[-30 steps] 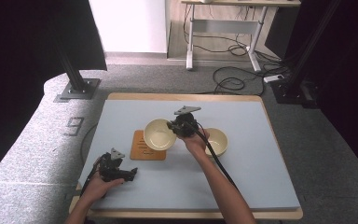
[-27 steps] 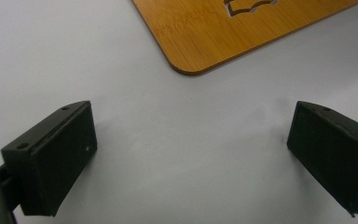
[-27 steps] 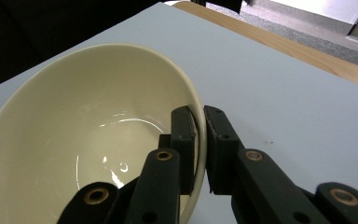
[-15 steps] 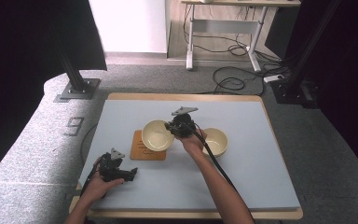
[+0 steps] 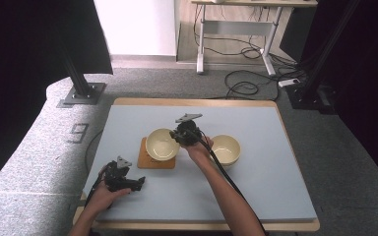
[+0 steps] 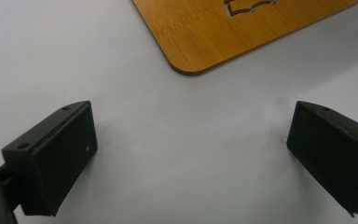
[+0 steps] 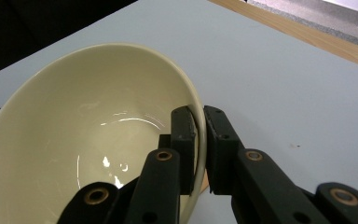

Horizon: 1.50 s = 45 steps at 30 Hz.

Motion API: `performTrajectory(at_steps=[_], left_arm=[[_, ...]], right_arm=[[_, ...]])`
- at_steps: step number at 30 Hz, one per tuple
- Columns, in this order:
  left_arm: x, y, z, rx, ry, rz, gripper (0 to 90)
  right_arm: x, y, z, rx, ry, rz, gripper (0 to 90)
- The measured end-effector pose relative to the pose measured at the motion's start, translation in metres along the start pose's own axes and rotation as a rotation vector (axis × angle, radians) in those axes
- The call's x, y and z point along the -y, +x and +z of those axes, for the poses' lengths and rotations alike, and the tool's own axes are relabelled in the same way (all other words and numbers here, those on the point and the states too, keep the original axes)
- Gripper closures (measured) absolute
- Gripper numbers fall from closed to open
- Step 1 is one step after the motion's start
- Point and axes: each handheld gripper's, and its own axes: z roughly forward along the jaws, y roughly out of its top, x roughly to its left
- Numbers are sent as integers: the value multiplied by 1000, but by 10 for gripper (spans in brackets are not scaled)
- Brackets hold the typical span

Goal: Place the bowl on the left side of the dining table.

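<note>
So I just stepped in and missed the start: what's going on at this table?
A person works with a handheld gripper in each hand. The right gripper is clamped on the rim of a cream ceramic bowl, which sits over a square bamboo coaster. A second cream bowl sits just to its right on the grey-blue table mat. The left gripper rests open near the front left, holding nothing.
</note>
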Motion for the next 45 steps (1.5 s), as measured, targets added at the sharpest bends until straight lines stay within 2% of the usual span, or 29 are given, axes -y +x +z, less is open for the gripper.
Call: performTrajectory(at_steps=[9,16,18,25,32,34,37,45], left_arm=[[0,0,0,1,-1,-2,20],[0,0,0,1,-2,-3,20],[0,0,0,0,-2,-2,21],[0,0,0,1,-1,-2,20],[0,0,0,0,-1,-2,20],[0,0,0,0,-1,-2,20],[0,0,0,0,-1,-2,20],[0,0,0,0,-1,-2,20]], right_arm=[[-3,6,11,-8,13,-7,836],[0,10,28,1,45,-22,836],[0,9,31,-8,42,-8,836],[-1,10,33,-5,40,-5,833],[1,8,36,-23,44,35,812],[2,7,37,-27,60,32,745],[4,5,37,-36,56,30,756],[2,6,31,-24,51,21,755]])
